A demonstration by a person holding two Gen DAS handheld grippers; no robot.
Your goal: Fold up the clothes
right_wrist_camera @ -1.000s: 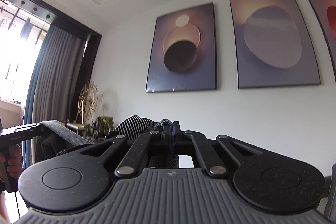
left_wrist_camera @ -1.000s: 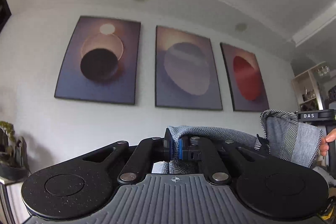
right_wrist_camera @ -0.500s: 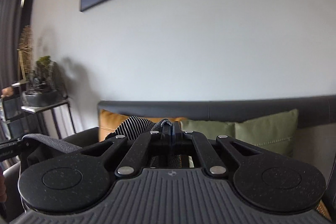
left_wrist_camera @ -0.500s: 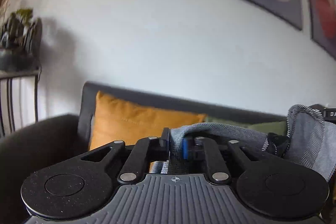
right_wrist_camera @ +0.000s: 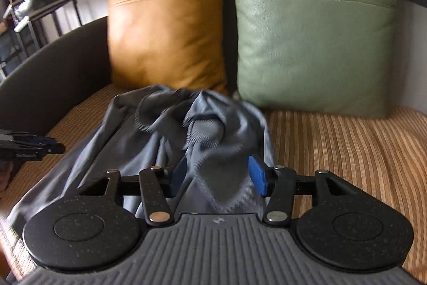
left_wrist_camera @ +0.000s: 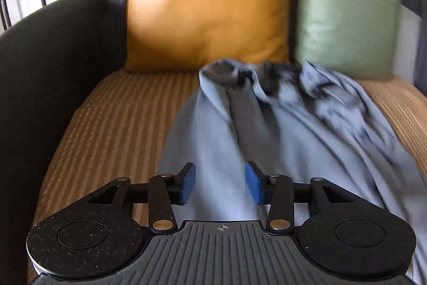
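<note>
A grey-blue garment with dark striped parts lies rumpled on the striped sofa seat, its far end bunched near the cushions. My left gripper is open just above its near part, blue pads spread, cloth showing between them. In the right wrist view the same garment is heaped in front of my right gripper, which is also open with folds of cloth rising between its pads. The left gripper's tip shows at the left edge of that view.
An orange cushion and a green cushion lean against the sofa back. The dark armrest curves along the left. A metal side table with plants stands beyond it. Bare striped seat stretches to the right.
Both grippers swung down from facing the wall and pictures to facing the sofa seat. Both went from shut on the garment to open, and the garment now lies on the seat.
</note>
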